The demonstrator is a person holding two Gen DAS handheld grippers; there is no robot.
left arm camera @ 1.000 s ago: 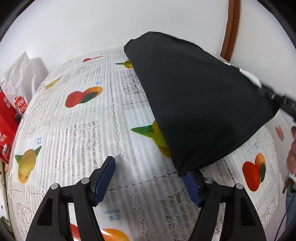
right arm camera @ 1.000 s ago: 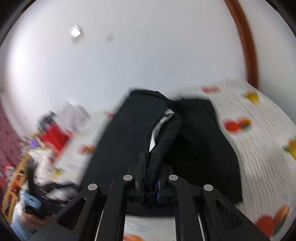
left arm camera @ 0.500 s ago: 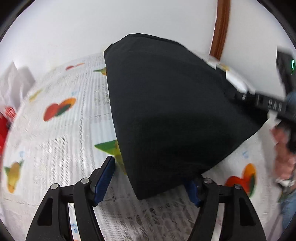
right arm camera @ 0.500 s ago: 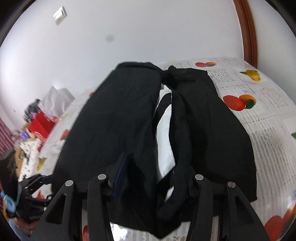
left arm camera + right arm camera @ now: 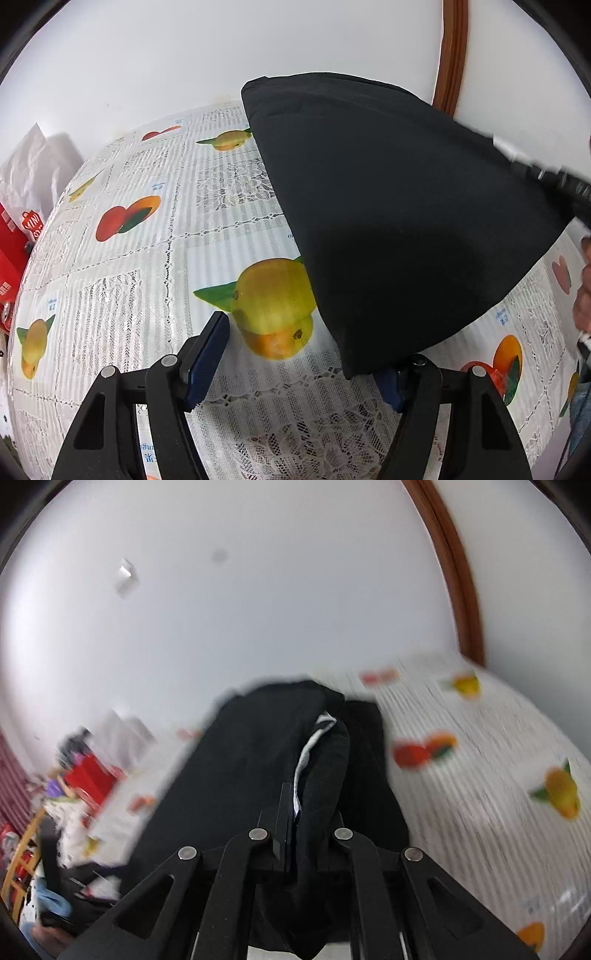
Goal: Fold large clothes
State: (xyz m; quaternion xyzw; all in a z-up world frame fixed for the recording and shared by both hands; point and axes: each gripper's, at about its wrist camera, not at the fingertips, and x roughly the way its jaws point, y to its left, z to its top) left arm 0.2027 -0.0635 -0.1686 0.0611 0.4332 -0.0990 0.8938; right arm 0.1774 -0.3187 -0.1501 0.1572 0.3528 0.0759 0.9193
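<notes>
A large black garment [image 5: 399, 206] is held up over the table with the fruit-print lace cloth [image 5: 155, 258]. In the left wrist view it hangs as a taut dark sheet at the right, its lower corner near my right fingertip [image 5: 388, 384]. My left gripper [image 5: 299, 362] is open and holds nothing. My right gripper [image 5: 303, 834] is shut on a bunched fold of the black garment [image 5: 258, 775], which stretches away from it; a white inner lining [image 5: 306, 753] shows in the fold. The right wrist view is blurred.
A white bag [image 5: 29, 173] and red packages [image 5: 14, 236] stand at the table's left edge. A brown door frame [image 5: 450, 55] rises behind. A person's hand [image 5: 583, 288] shows at the far right. Clutter and a chair lie at the left in the right wrist view [image 5: 55, 830].
My right gripper, open half a second ago, has shut on the garment and lifted it. The garment's corner has slid right across the left gripper's gap, uncovering the printed pear.
</notes>
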